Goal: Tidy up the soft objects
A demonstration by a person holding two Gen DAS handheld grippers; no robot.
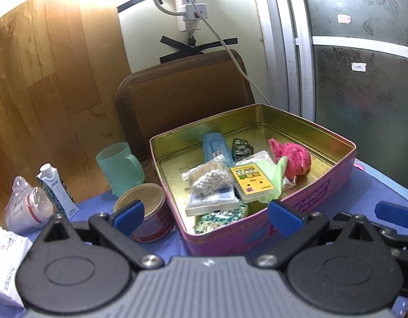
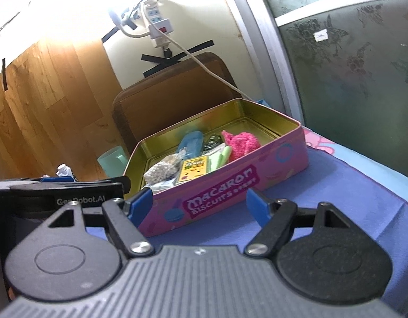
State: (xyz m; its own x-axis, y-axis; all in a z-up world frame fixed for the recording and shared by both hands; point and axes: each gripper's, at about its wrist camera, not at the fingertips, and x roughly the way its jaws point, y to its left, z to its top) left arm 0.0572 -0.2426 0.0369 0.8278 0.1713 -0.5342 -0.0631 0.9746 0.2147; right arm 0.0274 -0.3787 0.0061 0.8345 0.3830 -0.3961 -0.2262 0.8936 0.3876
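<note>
Both your tools, left [image 1: 205, 213] and right [image 2: 201, 201], hang released. The pink cloth [image 1: 290, 159], right of centre in the tin [image 1: 257, 234], looks light and squashy; pinch its bulk.

The white packet [image 1: 5, 262] is cut off by the left edge; the sponge [image 1: 219, 218] is half hidden under the booklet [image 1: 211, 204].

Cream wall [image 1: 150, 34] behind, with black tape [image 1: 196, 47] and a white power strip [image 1: 189, 8]. Wood panel [image 1: 50, 79] to the left. Brown board [image 1: 182, 92] leaning. Frosted flower glass door [image 1: 363, 66] right. Blue cloth [image 2: 323, 185] below.
</note>
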